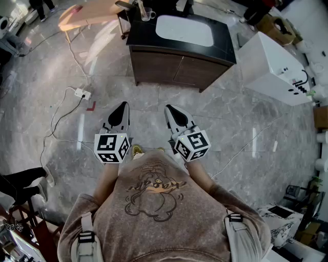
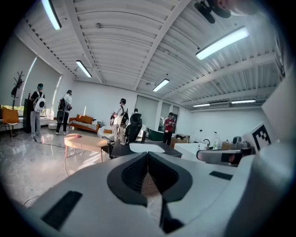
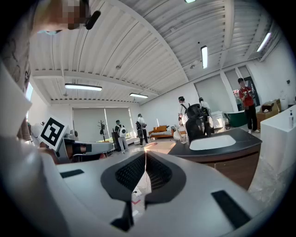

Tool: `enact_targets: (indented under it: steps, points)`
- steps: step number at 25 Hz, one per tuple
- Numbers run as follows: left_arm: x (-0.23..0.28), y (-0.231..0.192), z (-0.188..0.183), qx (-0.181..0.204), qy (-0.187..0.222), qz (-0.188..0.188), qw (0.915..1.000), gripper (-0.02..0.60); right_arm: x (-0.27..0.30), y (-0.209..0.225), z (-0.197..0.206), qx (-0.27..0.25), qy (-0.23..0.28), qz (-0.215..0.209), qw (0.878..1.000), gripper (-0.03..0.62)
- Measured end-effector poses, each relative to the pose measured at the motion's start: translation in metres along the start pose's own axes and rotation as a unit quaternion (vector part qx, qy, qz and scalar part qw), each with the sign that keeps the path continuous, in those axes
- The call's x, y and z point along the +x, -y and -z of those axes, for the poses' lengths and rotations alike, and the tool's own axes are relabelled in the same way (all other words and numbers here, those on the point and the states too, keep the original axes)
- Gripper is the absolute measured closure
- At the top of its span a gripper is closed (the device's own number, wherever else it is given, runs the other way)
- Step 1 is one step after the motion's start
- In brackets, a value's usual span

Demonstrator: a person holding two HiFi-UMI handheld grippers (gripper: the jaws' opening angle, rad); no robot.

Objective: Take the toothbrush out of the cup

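Standing on the grey tiled floor (image 1: pixel 46 77), well back from the dark counter (image 1: pixel 225 48). Holding the left gripper (image 1: pixel 122 106) and the right gripper (image 1: pixel 167 108) out in front, side by side and apart, both aimed toward the counter and tipped slightly downward. Left one closed, jaws pressed together at the tips, nothing between them. Right one likewise closed and empty, jaws meeting along a thin line.

At the counter's back left corner, just left of the white sink (image 1: pixel 184 29): a clear cup (image 1: pixel 147 14) with the toothbrush (image 1: pixel 139 6) standing in it, too small to make out in detail. Both well away from either gripper.

On the floor to the left, a white power strip (image 1: pixel 82 93) with its cable trailing. Beyond it, a light wooden table (image 1: pixel 84 18). To the right of the counter, a white cabinet (image 1: pixel 271 64).
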State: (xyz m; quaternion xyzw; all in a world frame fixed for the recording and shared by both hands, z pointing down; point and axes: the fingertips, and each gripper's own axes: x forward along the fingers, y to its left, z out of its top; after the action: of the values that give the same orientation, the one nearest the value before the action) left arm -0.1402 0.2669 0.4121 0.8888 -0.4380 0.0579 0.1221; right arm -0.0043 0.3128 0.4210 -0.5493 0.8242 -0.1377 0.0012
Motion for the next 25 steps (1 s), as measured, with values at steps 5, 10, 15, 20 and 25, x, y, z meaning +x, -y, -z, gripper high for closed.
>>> enact_targets:
  steps: [5,10,15,20,25]
  points:
    - [0.002,-0.002,-0.002,0.003,0.002,0.004,1.0,0.563,0.004,-0.001,0.0,-0.002,-0.001,-0.001,1.0,0.574]
    - [0.001,-0.007,-0.005,0.01,0.002,0.005,0.9999,0.563,0.008,-0.005,0.0,-0.001,-0.001,0.0,1.0,0.574]
    - [0.004,-0.016,-0.006,0.014,-0.001,0.012,0.9998,0.563,0.016,-0.009,-0.002,0.008,0.007,0.003,1.0,0.574]
    - [0.005,-0.031,-0.012,0.026,0.004,0.021,0.9994,0.563,0.027,-0.013,0.004,0.005,0.003,0.019,1.0,0.574]
    - [0.011,-0.044,-0.008,0.033,0.002,0.041,0.9986,0.563,0.032,-0.016,0.01,0.008,0.008,0.04,0.999,0.574]
